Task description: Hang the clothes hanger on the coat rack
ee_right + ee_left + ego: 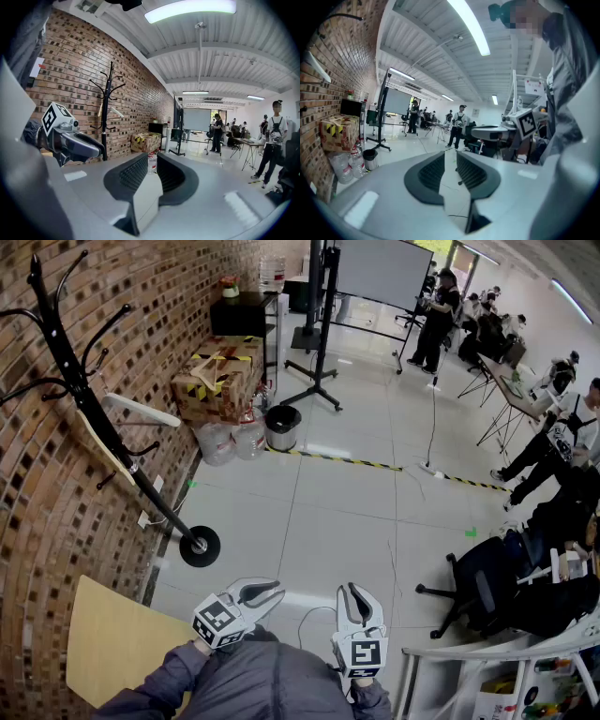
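Note:
A black coat rack [70, 371] leans against the brick wall at the left, and its round base [200, 547] rests on the floor. A clothes hanger [120, 427] with a pale wooden arm and a white arm hangs on the rack, apart from both grippers. The right gripper view shows the rack [108, 112] and the hanger [112, 110] far ahead. My left gripper [270, 593] and right gripper [356, 590] are held low in front of the person's body. Both are shut, with nothing between the jaws [450, 157] [152, 159].
A taped cardboard box [217, 376], water bottles [234, 439] and a bin [281, 426] stand by the wall beyond the rack. A wooden tabletop [112, 643] is at lower left, an office chair [487, 587] at right. A whiteboard stand [323, 334] and several people are farther back.

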{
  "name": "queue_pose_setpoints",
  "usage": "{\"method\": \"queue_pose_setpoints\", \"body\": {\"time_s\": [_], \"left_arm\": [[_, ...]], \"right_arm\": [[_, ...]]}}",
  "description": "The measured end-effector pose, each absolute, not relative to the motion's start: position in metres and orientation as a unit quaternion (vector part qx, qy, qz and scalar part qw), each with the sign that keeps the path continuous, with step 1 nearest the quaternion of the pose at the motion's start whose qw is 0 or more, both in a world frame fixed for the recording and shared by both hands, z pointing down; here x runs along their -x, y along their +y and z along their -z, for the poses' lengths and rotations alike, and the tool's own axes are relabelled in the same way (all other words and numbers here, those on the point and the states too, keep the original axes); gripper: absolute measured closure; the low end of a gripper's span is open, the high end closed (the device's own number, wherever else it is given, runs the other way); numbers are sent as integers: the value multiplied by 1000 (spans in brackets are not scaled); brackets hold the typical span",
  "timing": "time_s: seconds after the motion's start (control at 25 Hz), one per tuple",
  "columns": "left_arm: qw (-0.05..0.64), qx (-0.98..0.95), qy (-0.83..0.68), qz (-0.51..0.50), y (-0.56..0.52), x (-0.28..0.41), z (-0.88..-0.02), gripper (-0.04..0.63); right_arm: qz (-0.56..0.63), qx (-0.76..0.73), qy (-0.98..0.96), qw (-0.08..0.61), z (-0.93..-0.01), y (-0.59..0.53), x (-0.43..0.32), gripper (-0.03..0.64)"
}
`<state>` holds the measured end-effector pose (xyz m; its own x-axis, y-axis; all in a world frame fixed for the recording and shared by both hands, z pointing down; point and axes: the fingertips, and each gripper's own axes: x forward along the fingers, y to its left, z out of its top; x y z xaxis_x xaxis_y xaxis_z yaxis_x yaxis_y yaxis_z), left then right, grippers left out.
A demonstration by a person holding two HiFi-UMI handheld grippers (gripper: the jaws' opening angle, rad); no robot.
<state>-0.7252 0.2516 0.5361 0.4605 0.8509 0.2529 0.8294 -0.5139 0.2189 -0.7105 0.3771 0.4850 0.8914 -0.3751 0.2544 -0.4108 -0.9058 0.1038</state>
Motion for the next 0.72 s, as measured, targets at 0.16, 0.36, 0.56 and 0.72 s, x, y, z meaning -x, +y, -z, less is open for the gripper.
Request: {"method": "queue_pose_setpoints", "body": {"time_s": [0.16, 0.36, 0.56, 0.72], "left_arm": [[36, -856, 488, -164, 250, 706, -535, 533], [39, -857, 485, -173, 242, 675, -540, 532], [41, -855, 486, -174, 243, 626, -547, 532], [49, -852, 490, -177, 239, 565, -553, 533]], "right_arm": [[-117, -968, -207, 80, -489, 374, 689, 554], [-122, -966, -215, 78, -492, 365, 657, 554], [-129, -965, -213, 78, -501, 367, 610, 554], [-136, -965, -209, 85, -503, 363, 552, 554]]}}
